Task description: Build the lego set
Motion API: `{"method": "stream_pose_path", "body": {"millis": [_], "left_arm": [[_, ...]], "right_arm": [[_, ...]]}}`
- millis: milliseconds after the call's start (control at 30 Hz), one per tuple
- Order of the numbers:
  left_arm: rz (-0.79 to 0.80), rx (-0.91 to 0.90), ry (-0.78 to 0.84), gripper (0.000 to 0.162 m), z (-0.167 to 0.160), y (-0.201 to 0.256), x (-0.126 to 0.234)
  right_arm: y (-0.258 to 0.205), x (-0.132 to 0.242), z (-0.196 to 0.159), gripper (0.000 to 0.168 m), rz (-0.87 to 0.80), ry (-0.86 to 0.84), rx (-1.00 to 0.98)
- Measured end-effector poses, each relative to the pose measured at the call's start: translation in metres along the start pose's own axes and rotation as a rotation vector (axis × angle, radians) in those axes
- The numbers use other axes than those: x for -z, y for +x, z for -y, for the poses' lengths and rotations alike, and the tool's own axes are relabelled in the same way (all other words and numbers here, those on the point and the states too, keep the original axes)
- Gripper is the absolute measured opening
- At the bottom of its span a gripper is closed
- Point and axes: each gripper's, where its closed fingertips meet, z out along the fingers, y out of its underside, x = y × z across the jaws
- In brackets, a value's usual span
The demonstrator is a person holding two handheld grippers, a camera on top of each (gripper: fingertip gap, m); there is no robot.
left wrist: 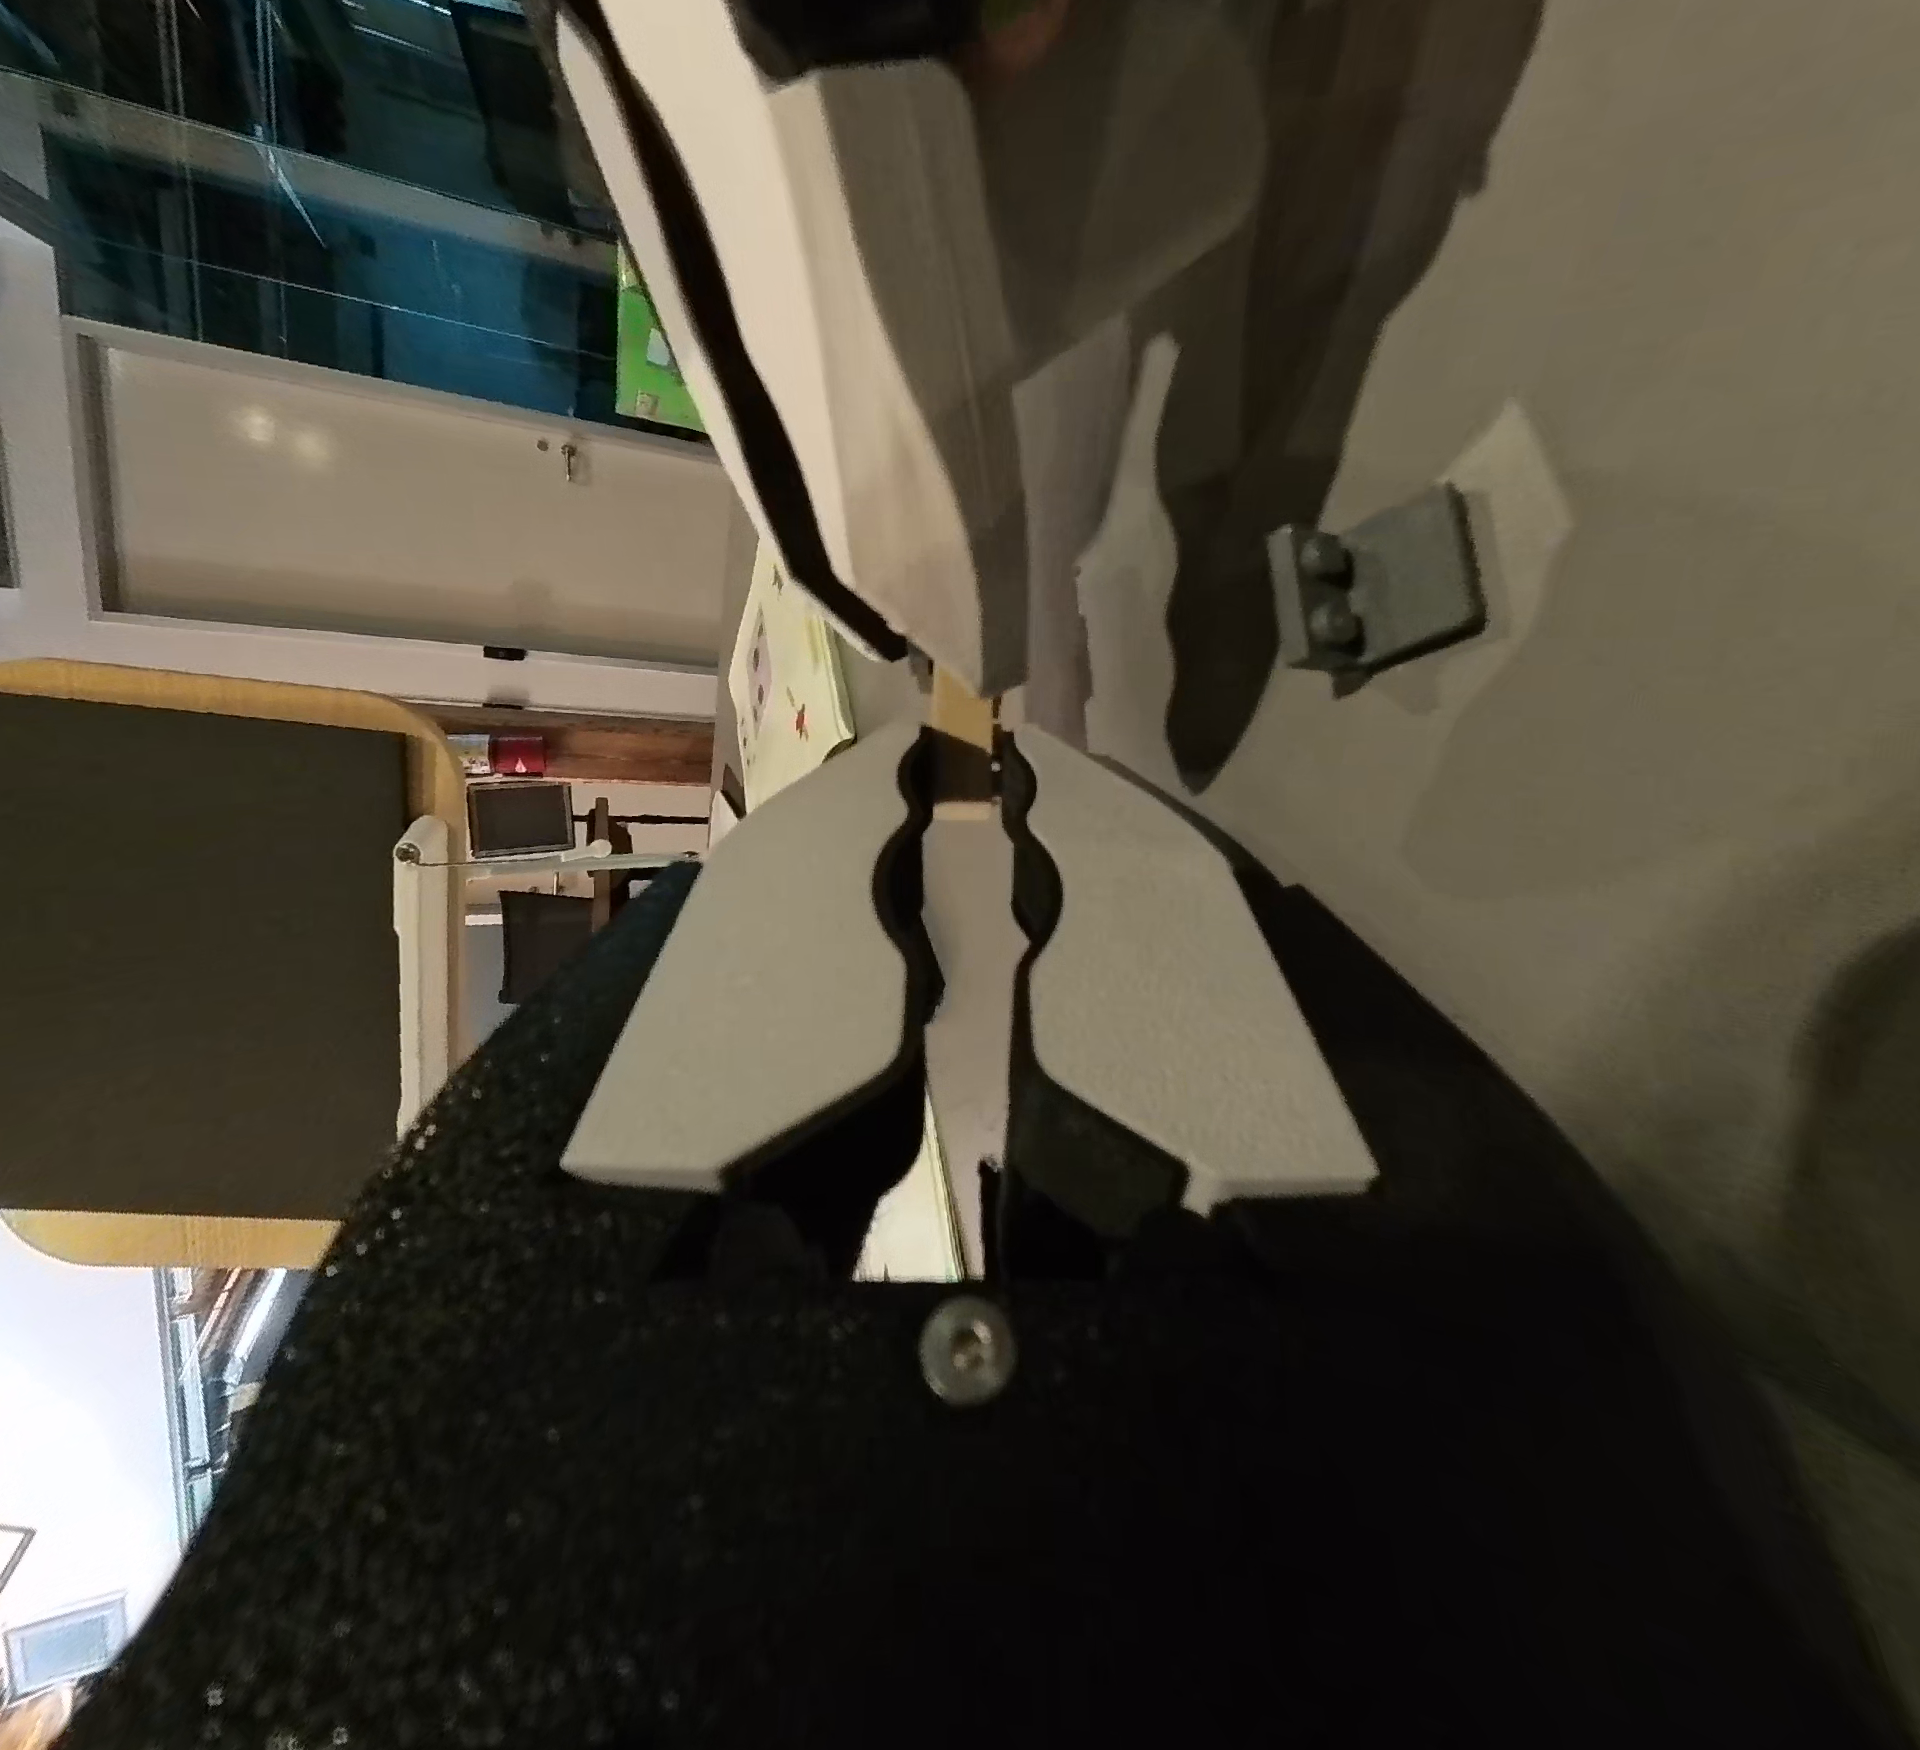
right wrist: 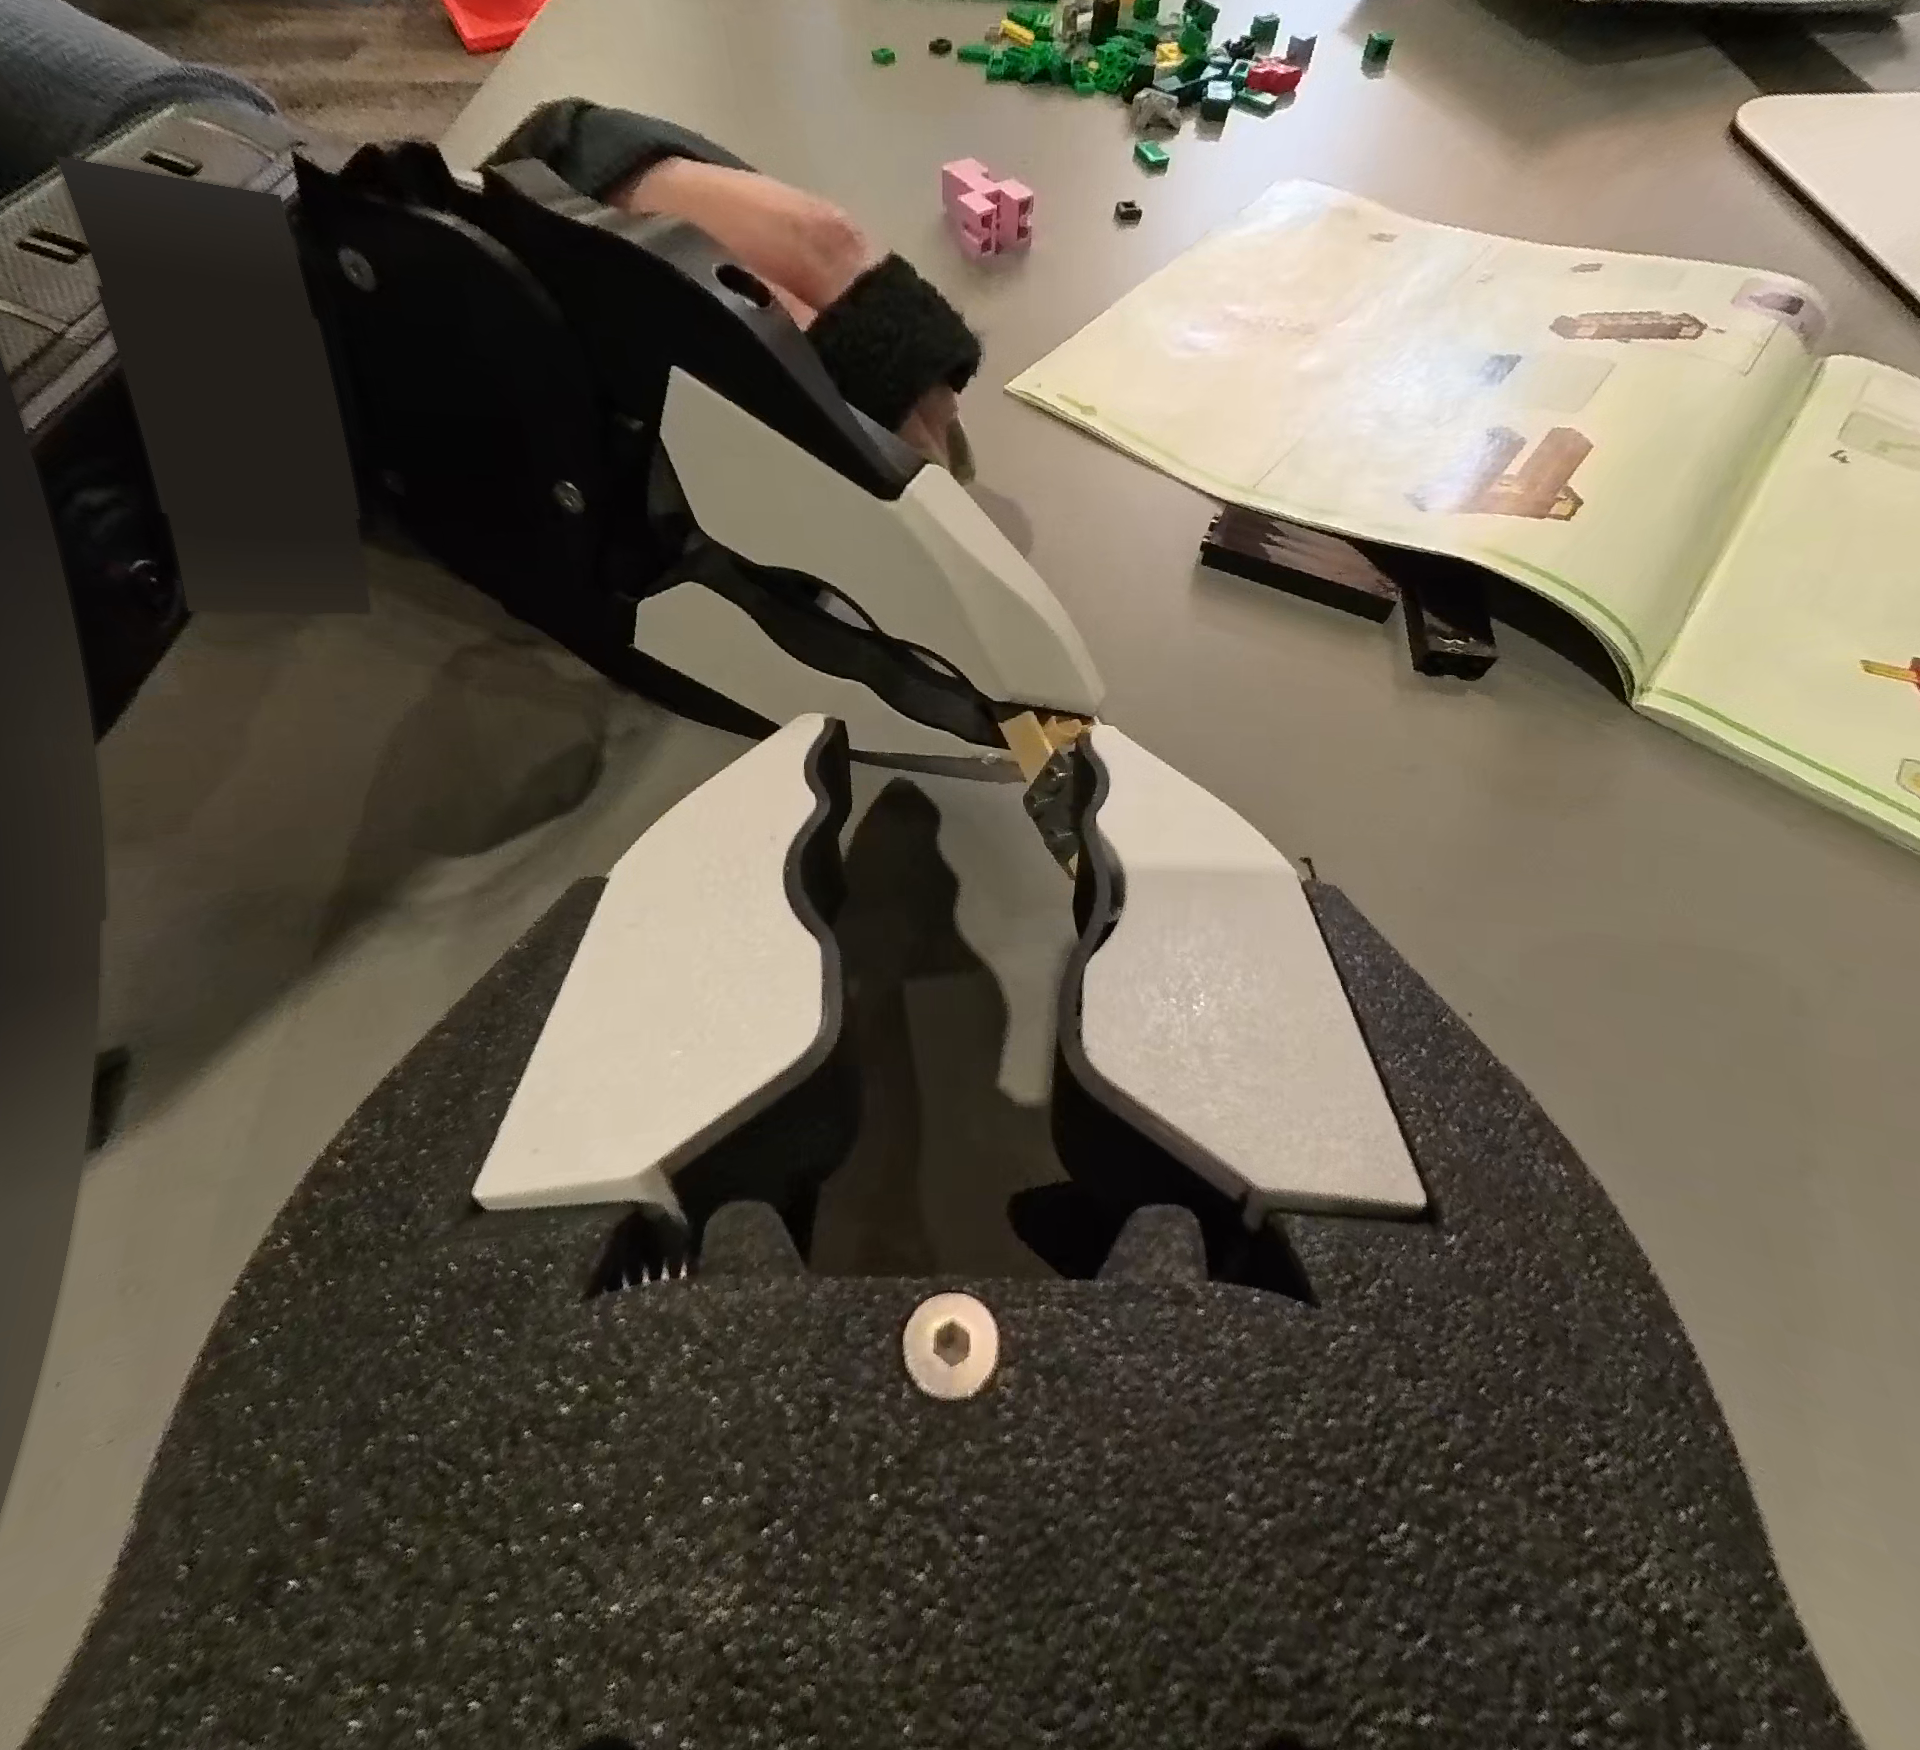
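Together, both grippers on tan piece (left wrist: 957, 744).

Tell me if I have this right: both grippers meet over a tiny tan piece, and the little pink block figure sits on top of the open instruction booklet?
Not quite. In the right wrist view the pink block figure stands on the bare table, apart from the instruction booklet. The rest holds.

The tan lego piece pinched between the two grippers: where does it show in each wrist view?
Left wrist view: the tan lego piece sits at centre, between the left hand-held gripper tips and the right hand-held gripper coming from above.
Right wrist view: it lies just above centre, where both hand-held grippers' tips meet.
Shared landmark: the open instruction booklet.
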Motion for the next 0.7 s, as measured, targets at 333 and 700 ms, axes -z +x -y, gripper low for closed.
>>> {"method": "stream_pose_path", "body": {"millis": [333,700], "left_arm": [[0.0,0.002,-0.005,0.012,-0.0002,0.0005,0.0003],[0.011,0.057,0.002,0.012,0.0011,-0.0037,0.001]], "right_arm": [[0.0003,-0.0013,-0.0011,0.04,-0.009,-0.012,0.007],[0.0015,0.0017,0.0034,0.04,0.001,0.029,-0.029]]}}
